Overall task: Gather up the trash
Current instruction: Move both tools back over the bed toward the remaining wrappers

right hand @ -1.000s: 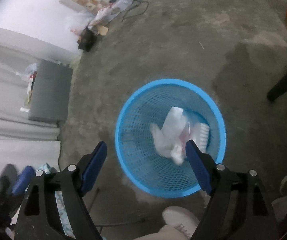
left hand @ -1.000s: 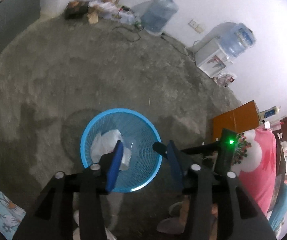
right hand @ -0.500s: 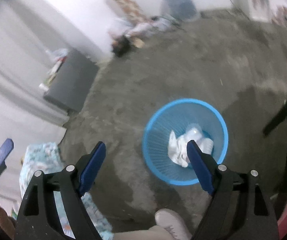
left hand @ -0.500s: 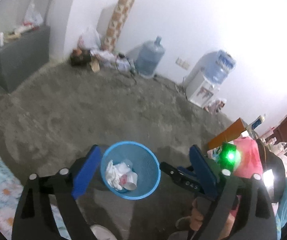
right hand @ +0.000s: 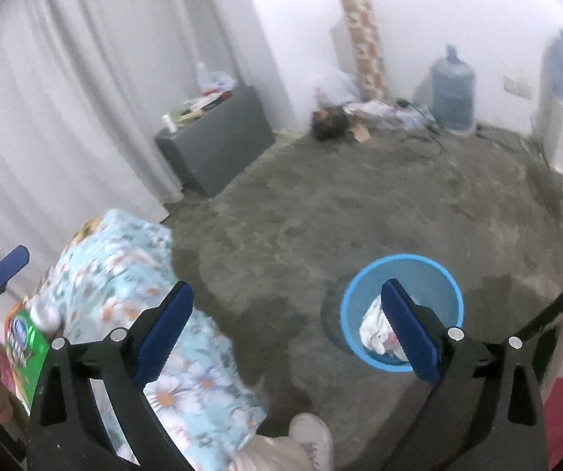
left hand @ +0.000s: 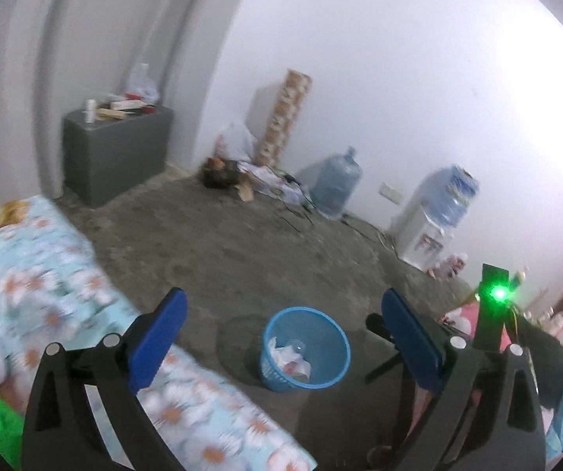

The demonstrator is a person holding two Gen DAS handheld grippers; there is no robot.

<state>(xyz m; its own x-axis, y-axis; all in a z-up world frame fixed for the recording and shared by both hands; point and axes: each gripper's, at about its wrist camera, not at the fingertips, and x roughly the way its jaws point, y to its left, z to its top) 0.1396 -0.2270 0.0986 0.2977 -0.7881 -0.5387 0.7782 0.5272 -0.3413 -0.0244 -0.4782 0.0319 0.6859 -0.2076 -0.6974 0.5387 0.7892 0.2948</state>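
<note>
A blue mesh trash basket [left hand: 334, 329] stands on the grey floor with crumpled white trash [left hand: 291, 361] inside; it also shows in the right wrist view [right hand: 434, 274]. My left gripper [left hand: 285, 337] is open and empty, raised well above the basket. My right gripper [right hand: 285, 333] is open and empty, also high above the floor, its right finger in front of the basket. A green packet [right hand: 26, 347] and a white bottle [right hand: 44, 314] lie on the floral bed at the left.
A bed with a floral blue sheet [left hand: 46, 274] fills the lower left. A grey cabinet [left hand: 116, 153], a water jug [left hand: 336, 184], a water dispenser [left hand: 434, 227] and clutter [left hand: 242, 172] line the far wall. My shoe [right hand: 313, 439] is below.
Both grippers rose and tilted up away from the basket, which now looks smaller. The left gripper's jaws opened wider. The bed, packet and bottle came into view.
</note>
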